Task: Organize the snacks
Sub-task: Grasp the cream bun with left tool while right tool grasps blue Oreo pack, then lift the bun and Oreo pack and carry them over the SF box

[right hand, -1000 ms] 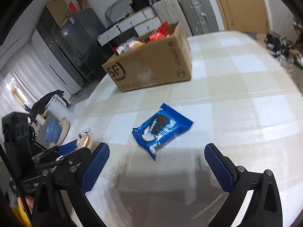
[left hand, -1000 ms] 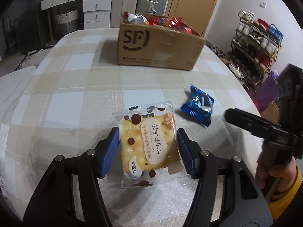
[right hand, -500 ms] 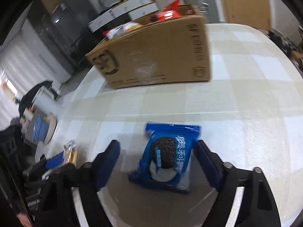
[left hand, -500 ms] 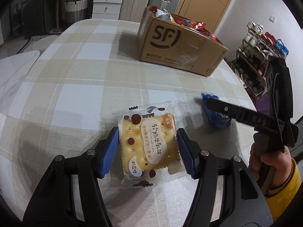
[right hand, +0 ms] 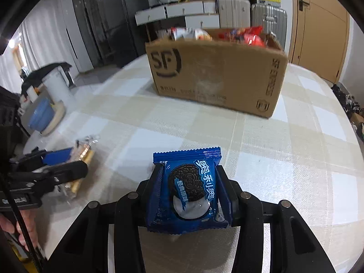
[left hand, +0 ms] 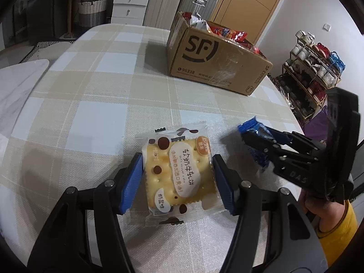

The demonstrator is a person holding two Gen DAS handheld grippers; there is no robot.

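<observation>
On the left, our left hand-held gripper point(left hand: 177, 179) has its blue pads pressed against both sides of the square, clear-film cracker packet point(left hand: 178, 173) lying on the checked cloth worktop point(left hand: 91, 95). To the right, our right hand-held gripper point(right hand: 190, 191) has just been closing onto the glossy blue cookie packet point(right hand: 190, 188), bowing it. Slick, puffy film could squirt free or crush before reaching the brown cardboard box point(right hand: 216, 72).

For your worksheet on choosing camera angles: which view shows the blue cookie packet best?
The right wrist view: the blue cookie packet sits centred and face-up in the right gripper, its printed cookie sharp. The left wrist view shows only a crumpled blue corner of it, mostly hidden behind that gripper.
</observation>
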